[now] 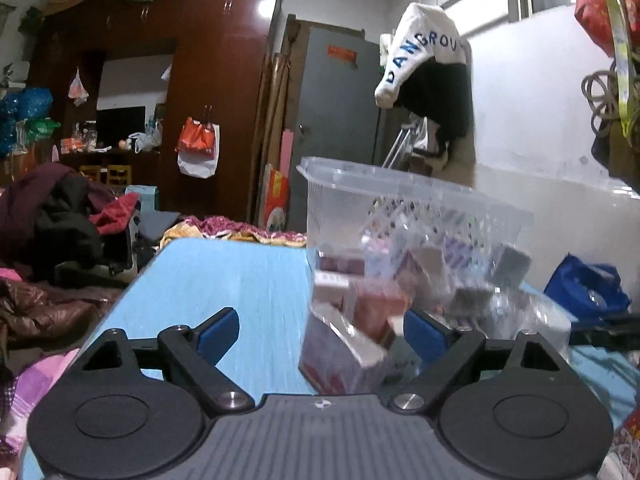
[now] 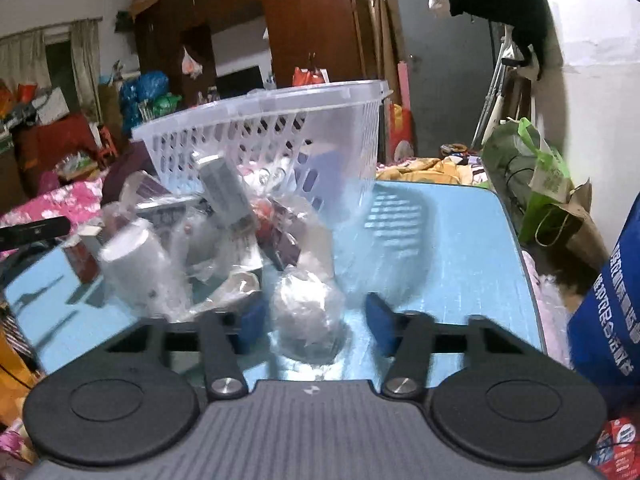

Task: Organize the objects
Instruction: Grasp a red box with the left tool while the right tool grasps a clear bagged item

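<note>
Clear plastic is the material of most things here: a perforated basket (image 2: 280, 136) stands on the blue table (image 2: 460, 248), and a heap of small boxes and wrapped items lies against its near side, outside of it as far as can be judged.

In the right wrist view, a crumpled plastic-wrapped bundle (image 2: 306, 316) is seen directly ahead of the right gripper (image 2: 316, 320), between the two blue pads. The left pad seems to be very near its edge, but a gap of table is seen before the right pad, so the jaws are taken as released and the bundle as not yet grasped. The bundle is rounded, with no clear long axis. The basket lies straight behind it, further along the pointing line.

In the left wrist view, the left gripper (image 1: 316, 332) is spread wide. A reddish box (image 1: 344, 356) leans in the right half of its gap, close to the right pad, while the left pad stands over bare table. No pressing is seen. The box's long axis cannot be told because of blur.

It is judged that the right hand is the nearer one to a grasp, since its item is almost centred; the left would need a shift to its right.
</note>
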Available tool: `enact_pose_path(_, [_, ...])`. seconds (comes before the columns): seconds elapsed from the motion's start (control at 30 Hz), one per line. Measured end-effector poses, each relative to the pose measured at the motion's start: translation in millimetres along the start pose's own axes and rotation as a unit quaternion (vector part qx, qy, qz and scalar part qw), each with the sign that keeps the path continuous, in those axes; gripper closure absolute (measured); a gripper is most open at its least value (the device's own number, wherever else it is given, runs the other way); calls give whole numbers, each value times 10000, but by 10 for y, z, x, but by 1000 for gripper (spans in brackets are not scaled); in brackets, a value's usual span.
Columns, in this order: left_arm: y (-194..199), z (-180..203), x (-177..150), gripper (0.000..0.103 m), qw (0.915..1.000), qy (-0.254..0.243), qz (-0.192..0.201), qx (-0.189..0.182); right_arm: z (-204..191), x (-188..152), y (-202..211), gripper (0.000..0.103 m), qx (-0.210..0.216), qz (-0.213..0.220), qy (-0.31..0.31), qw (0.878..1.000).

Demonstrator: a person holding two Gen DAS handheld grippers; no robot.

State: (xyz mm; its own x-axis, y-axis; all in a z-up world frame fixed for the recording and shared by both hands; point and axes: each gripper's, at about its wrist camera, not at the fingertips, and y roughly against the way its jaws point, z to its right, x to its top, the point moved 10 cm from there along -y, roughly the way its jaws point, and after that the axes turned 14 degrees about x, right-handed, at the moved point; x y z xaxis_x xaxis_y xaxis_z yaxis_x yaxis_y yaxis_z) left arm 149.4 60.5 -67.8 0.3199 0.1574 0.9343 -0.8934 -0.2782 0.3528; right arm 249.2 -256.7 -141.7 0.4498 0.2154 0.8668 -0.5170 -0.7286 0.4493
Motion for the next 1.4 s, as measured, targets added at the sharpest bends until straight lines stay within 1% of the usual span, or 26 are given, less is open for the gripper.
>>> enact_pose_path(0.07, [15, 12, -87, 11, 9999, -165, -27, 35, 59, -41, -43, 53, -27, -90, 45, 9999])
enact_pose_path(0.13, [-1, 22, -150, 11, 9995, -273, -83, 124, 95, -77, -105, 54, -138, -282, 116, 9994])
enact_pose_path(0.17, [-8, 43, -160, 12, 9994, -293, -103, 137, 97, -83, -103, 56, -137, -272, 121, 9995])
enact_pose_path(0.2, [-9, 45, -172, 12, 9994, -302, -116, 147, 82, -83, -95, 60, -111, -263, 144, 9995])
enact_pose_path(0.27, [-15, 68, -188, 17, 9988, -412, -78, 245, 61, -115, -88, 62, -157, -259, 270, 9992])
enact_pose_path(0.3, [-43, 77, -203, 20, 9981, -504, -72, 346, 57, -124, -75, 67, -179, -242, 302, 9991])
enact_pose_path(0.37, [-67, 73, -236, 41, 9969, -597, -112, 497, 61, -110, -60, 72, -191, -202, 283, 9992])
enact_pose_path(0.5, [-66, 62, -283, 48, 9972, -544, -186, 487, 76, -95, -37, 73, -289, -107, 279, 9991])
enact_pose_path(0.53, [-69, 67, -292, 51, 9969, -575, -184, 499, 77, -87, -42, 73, -308, -95, 294, 9990])
enact_pose_path(0.63, [-61, 70, -295, 75, 9970, -546, -125, 530, 86, -73, -26, 74, -398, -5, 317, 9987])
enact_pose_path(0.73, [-48, 31, -285, 75, 9975, -431, -37, 551, 92, -44, -25, 76, -379, 82, 301, 9988])
enact_pose_path(0.87, [-58, -30, -303, 75, 9981, -273, -57, 550, 99, -25, -17, 76, -325, 166, 270, 9990])
enact_pose_path(1.27, [-51, -41, -298, 75, 9984, -231, -10, 508, 82, 2, 27, 77, -286, 425, 289, 9983])
enact_pose_path(1.4, [-9, -28, -278, 75, 9985, -246, 99, 481, 75, 10, 41, 77, -275, 501, 295, 9979])
